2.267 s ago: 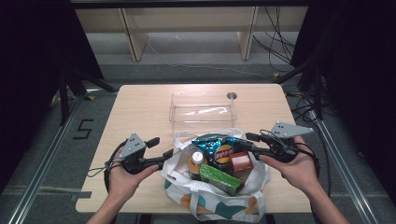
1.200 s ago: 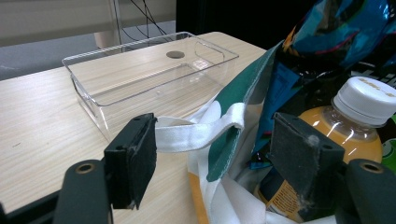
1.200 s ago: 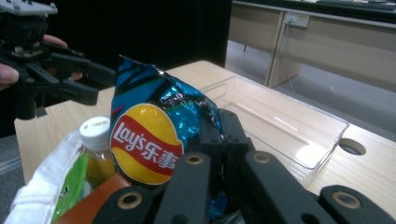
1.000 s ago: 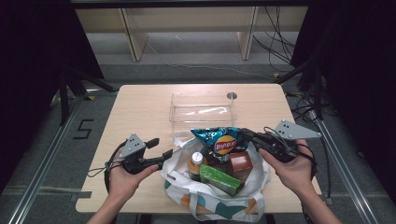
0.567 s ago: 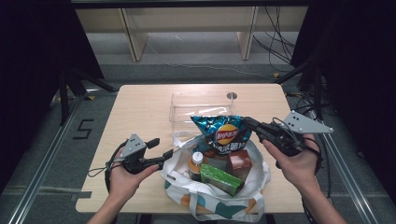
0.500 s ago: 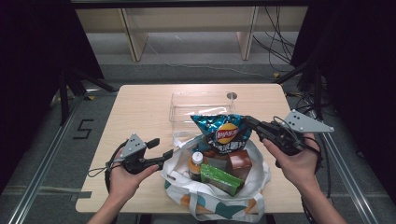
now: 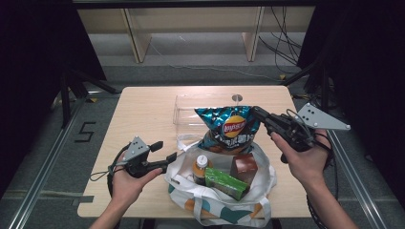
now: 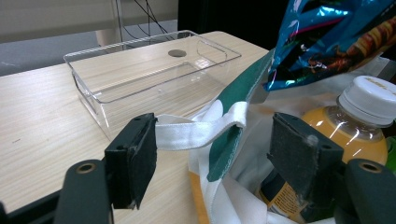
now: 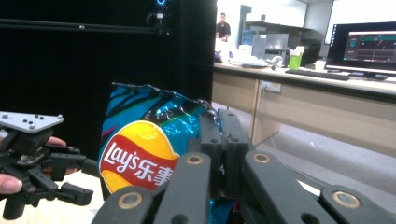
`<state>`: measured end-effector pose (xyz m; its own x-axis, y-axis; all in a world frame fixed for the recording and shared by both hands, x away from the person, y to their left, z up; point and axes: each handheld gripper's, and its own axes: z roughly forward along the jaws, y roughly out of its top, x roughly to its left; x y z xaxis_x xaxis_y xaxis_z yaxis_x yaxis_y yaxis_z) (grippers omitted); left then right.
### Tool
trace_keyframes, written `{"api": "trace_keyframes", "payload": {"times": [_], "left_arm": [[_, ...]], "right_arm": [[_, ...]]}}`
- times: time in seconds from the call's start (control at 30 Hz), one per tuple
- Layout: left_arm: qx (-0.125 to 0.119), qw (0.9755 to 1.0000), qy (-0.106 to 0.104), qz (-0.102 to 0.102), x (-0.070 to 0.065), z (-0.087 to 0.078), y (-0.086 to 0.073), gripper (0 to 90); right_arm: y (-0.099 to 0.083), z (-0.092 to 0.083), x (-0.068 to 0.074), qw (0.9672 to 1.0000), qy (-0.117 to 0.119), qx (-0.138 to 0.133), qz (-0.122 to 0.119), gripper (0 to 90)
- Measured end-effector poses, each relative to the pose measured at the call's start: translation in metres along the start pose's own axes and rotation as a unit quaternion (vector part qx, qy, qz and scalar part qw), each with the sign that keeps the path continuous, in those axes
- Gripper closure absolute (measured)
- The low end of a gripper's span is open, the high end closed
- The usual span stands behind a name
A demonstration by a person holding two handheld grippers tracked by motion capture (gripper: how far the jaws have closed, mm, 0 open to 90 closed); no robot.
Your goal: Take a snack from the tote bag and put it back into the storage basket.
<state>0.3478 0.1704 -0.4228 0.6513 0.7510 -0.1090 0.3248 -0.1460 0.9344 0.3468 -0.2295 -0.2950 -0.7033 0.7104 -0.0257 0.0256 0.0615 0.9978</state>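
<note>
Chips (image 7: 228, 129) hang above the bag (image 7: 224, 200), pinched by one edge in my right gripper (image 7: 258, 113), my left gripper (image 7: 165, 151) is spread wide at the bag's strap (image 8: 196, 131), and a shaky lift could let them slip back in

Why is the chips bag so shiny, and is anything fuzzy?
In the left gripper view, the chips bag foil catches light in bright streaks; the near jaws look soft. In the right gripper view, the far-off office is blurry. The high view is dark around the lit table.
</note>
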Motion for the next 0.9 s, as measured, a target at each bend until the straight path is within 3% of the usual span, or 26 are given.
{"api": "trace_keyframes", "payload": {"times": [0.03,0.07,0.3,0.7,0.77,0.8,0.9], "left_arm": [[0.000,1.0000,0.000,0.000,0.000,0.000,0.000,31.6],[0.000,1.0000,0.000,0.001,0.000,0.000,0.000,31.6],[-0.001,1.0000,0.001,0.001,0.000,0.000,0.000,31.6],[-0.001,1.0000,0.002,0.000,0.001,0.000,0.000,31.7],[-0.001,1.0000,0.002,0.000,0.001,0.000,0.001,31.7],[-0.003,1.0000,0.001,-0.001,0.001,0.000,0.001,31.7],[-0.004,1.0000,0.002,-0.003,0.001,-0.001,0.001,31.7]], "right_arm": [[0.001,0.000,0.000,1.0000,0.006,0.001,0.006,90.0],[0.002,0.001,-0.002,0.9999,-0.005,-0.008,-0.008,90.0],[0.010,0.002,-0.003,0.9999,-0.002,-0.015,0.008,90.0],[0.016,0.008,-0.012,0.9993,-0.023,-0.030,-0.007,90.0],[0.017,0.011,-0.011,0.9992,-0.021,-0.033,0.003,90.0],[0.018,0.011,-0.012,0.9994,-0.023,-0.024,-0.001,90.0],[0.018,0.014,-0.014,0.9992,-0.024,-0.033,-0.003,90.0]]}}
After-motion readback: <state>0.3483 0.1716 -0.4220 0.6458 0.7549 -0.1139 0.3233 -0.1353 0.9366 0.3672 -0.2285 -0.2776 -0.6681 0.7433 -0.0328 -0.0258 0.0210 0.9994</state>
